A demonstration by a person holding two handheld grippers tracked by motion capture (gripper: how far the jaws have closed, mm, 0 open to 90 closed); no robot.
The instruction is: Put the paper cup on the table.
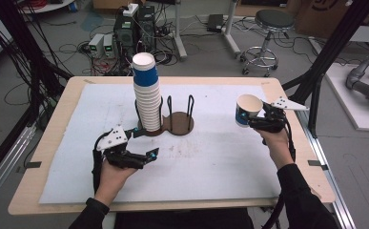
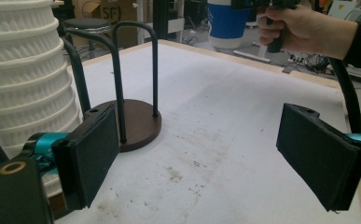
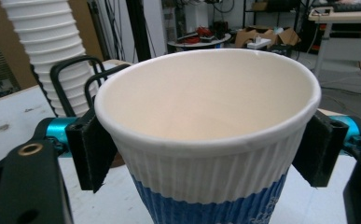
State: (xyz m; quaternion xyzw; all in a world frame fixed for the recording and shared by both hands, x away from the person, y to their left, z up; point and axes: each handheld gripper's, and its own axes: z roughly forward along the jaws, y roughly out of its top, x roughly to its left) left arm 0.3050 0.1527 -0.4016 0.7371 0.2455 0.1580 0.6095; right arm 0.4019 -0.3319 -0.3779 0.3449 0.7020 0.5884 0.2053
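Observation:
A tall stack of white ribbed paper cups [image 1: 146, 95] with a blue one on top stands in the left ring of a brown two-ring wire holder [image 1: 176, 125] at the table's middle. My left gripper [image 1: 146, 142] rests open just in front of that stack, with nothing between its pads [image 2: 92, 154]. The stack [image 2: 24, 79] and the holder's empty ring [image 2: 136, 123] lie close ahead of it. My right gripper [image 1: 250, 119] is raised at the right, shut on a single white and blue cup [image 1: 247, 110]. That cup [image 3: 206, 140] is upright, mouth up, pinched between both pads [image 3: 92, 149].
A white mat [image 1: 220, 162] covers most of the wooden table [image 1: 58, 124]. Beyond the far edge are computer boxes and cables [image 1: 125, 33] and a stool [image 1: 270, 28]. Black frame posts [image 1: 334, 52] stand at both sides. A grey robot arm [image 1: 368, 86] lies to the right.

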